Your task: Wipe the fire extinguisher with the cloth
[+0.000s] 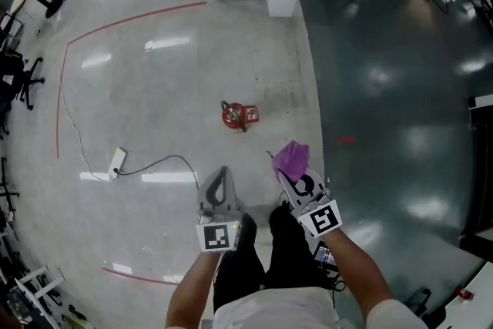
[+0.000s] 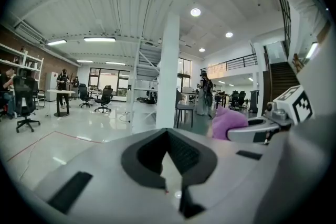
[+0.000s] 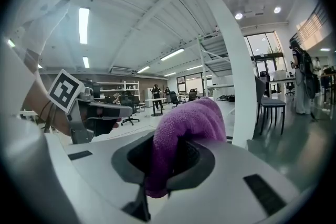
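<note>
The red fire extinguisher (image 1: 235,115) sat on the pale floor (image 1: 154,81), with neither gripper touching it. Nearer the person than the fire extinguisher and a little to its right, the right gripper (image 1: 299,179) was clamped on a purple cloth (image 1: 293,159) that bulged out past its jaws. The left gripper (image 1: 223,175), also short of the fire extinguisher, had its jaws together and held nothing. A power strip (image 1: 117,160) lay well left of the fire extinguisher.

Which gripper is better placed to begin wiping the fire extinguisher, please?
Right, probably: the right gripper clamps the purple cloth, while the left gripper is shut and empty; the fire extinguisher stands ahead of both.
</note>
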`<control>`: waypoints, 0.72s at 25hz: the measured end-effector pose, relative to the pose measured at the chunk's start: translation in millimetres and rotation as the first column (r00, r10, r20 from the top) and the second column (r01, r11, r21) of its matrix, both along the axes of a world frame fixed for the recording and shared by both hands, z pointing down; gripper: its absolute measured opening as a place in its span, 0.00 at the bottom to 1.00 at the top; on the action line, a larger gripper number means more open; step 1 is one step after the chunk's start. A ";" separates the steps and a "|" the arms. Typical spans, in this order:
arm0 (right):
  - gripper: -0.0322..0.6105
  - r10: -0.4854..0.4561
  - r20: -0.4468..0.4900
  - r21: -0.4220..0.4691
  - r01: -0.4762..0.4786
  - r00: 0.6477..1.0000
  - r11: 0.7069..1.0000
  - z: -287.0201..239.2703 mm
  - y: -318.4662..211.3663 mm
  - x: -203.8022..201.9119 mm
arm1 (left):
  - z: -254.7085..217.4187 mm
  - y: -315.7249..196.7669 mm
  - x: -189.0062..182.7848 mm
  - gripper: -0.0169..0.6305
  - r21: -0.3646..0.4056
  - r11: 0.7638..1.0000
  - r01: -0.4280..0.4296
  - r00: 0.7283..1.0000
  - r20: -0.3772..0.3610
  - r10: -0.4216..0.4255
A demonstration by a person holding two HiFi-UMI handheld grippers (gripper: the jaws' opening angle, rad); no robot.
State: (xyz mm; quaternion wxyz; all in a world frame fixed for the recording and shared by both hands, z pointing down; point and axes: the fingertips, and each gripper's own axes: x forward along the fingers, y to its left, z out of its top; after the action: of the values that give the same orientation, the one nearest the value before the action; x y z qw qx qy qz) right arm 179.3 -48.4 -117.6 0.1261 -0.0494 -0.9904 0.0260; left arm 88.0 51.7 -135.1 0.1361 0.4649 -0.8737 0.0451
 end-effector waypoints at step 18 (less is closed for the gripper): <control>0.14 -0.074 -0.042 0.004 0.075 0.996 0.997 322.8 -21.6 -44.2 | 319.7 -26.2 -37.5 0.03 -0.004 0.999 -0.036 0.999 -0.018 0.036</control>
State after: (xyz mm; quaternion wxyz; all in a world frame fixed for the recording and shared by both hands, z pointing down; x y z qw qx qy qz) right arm 135.1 -70.0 205.2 0.1479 -0.0855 -0.9851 0.0197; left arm 50.5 25.5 184.7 0.1440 0.4805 -0.8639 0.0454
